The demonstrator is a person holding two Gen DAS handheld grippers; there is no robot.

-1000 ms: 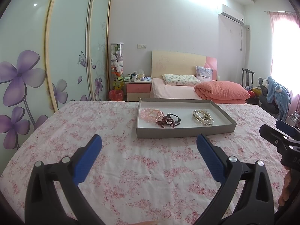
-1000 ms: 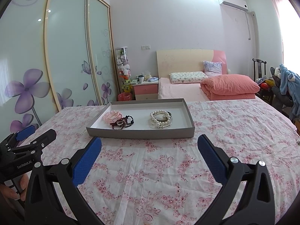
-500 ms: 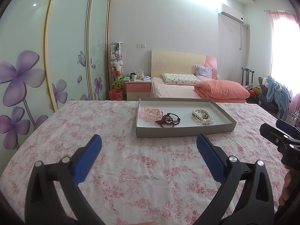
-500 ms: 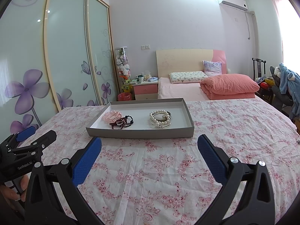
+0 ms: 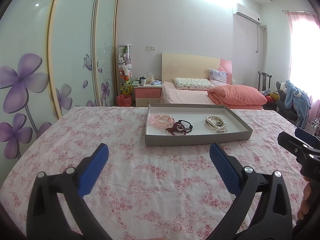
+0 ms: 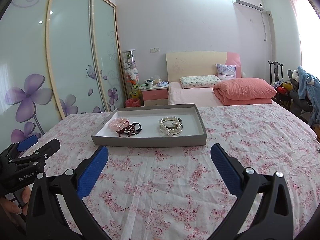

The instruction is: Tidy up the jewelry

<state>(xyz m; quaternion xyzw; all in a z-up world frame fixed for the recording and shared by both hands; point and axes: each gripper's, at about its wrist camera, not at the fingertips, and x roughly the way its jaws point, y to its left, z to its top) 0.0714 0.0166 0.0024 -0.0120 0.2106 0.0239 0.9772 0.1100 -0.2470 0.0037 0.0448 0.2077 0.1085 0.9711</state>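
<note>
Lying on a floral cloth, a shallow grey tray is being used as the landmark for everything else. Inside the tray, pink beads are being kept at its left end, a dark bracelet heap is resting just right of them and touching them, and a pearl and silver bangle cluster is lying well apart toward the tray's right end. The same three groups are being shown in the right wrist view: pink beads, dark heap, pearls, all within the tray. The left gripper is being held short of the tray's near wall, its blue pads spread wide with nothing between them. The right gripper is likewise being held before the tray's near wall, its jaws gaping wide and empty. Neither claw is touching the tray or the jewelry. Beyond the tray, a bed with a pink quilt is being seen, with a nightstand left of it. At the left edge of the right wrist view, a hand is gripping the left gripper's handle.
</note>
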